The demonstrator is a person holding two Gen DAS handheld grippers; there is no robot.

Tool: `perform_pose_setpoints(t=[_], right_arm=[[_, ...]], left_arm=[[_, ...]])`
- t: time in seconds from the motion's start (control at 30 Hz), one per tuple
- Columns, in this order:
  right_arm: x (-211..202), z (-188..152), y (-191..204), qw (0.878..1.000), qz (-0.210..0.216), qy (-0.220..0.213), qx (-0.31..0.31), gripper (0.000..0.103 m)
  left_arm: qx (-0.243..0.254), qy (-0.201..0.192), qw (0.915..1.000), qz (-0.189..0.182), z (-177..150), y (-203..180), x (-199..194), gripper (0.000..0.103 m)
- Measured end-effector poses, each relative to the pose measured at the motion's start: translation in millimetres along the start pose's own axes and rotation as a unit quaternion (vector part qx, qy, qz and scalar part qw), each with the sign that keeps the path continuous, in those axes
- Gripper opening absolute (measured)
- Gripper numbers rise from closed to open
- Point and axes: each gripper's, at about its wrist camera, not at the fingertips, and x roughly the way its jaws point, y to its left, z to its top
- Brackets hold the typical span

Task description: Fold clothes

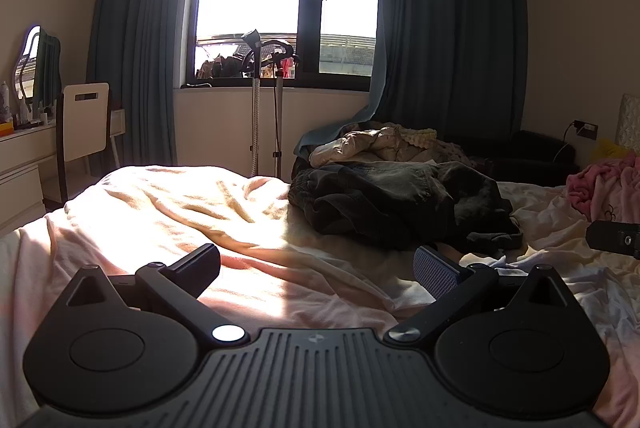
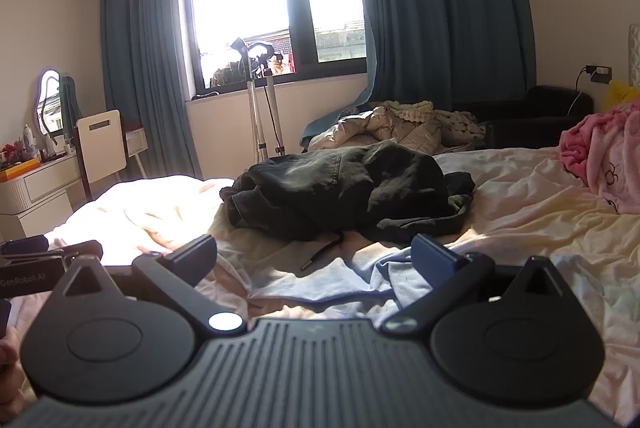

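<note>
A crumpled pile of dark clothes [image 1: 400, 203] lies on the bed ahead, also in the right wrist view [image 2: 344, 191], with a drawstring [image 2: 322, 254] trailing toward me. A light blue-white garment [image 2: 384, 280] lies rumpled just in front of my right gripper. My left gripper [image 1: 318, 268] is open and empty above the pale sheet, short of the pile. My right gripper [image 2: 316, 258] is open and empty, short of the pile. The right gripper's body shows at the left view's right edge [image 1: 616, 238]; the left gripper's body shows at the right view's left edge [image 2: 36, 266].
The bed sheet [image 1: 180, 203] is wrinkled and sunlit. A pink blanket [image 2: 600, 155] lies at the right. A second clothes heap [image 2: 400, 127] sits beyond the bed by a dark armchair [image 2: 540, 115]. A garment steamer stand [image 1: 256, 107], a chair [image 1: 84, 123] and a dresser [image 1: 20, 163] stand at the left.
</note>
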Motion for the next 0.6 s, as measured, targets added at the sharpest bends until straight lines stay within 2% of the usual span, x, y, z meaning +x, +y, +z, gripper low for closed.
perform_pose_setpoints(t=[0.6], right_arm=[[9.7, -4.7, -0.2, 1.000, -0.006, 0.016, -0.019, 0.103]], left_arm=[[0.011, 0.010, 0.9998, 0.011, 0.0, -4.4, 2.6, 0.103]])
